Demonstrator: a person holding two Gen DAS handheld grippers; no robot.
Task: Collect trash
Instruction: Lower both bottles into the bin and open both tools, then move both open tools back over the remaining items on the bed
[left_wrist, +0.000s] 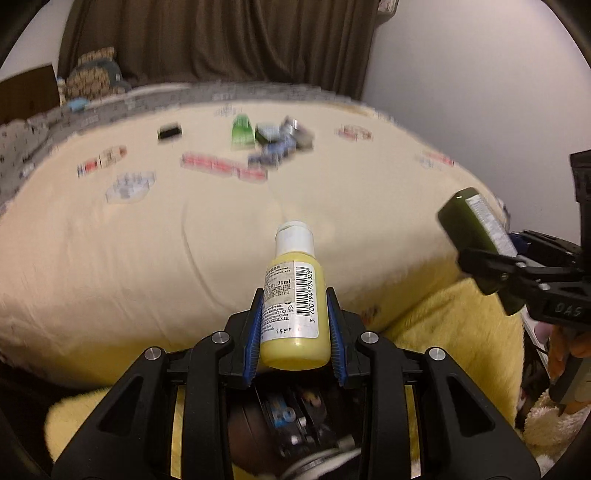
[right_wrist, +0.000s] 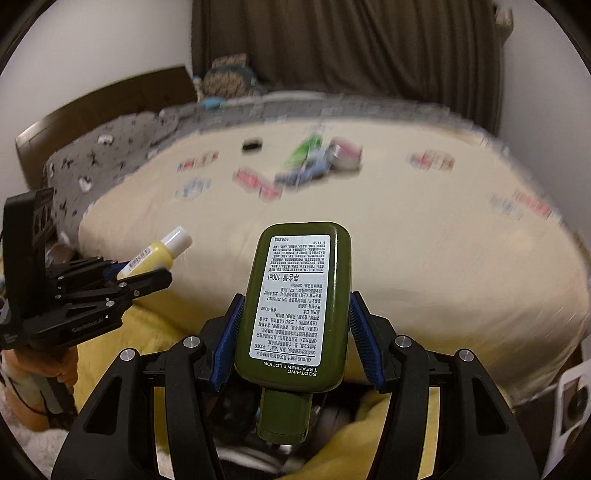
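My left gripper is shut on a small yellow bottle with a white cap, held above the near edge of the bed; it also shows in the right wrist view. My right gripper is shut on a dark green lotion bottle, cap toward the camera; that bottle shows at the right of the left wrist view. A pile of trash with a green packet and dark wrappers lies far back on the cream bedspread; the pile also shows in the right wrist view.
A small black object lies left of the pile. A yellow fluffy blanket lies at the bed's near edge. A grey patterned sheet and pillows are at the far left. A brown curtain and white wall stand behind.
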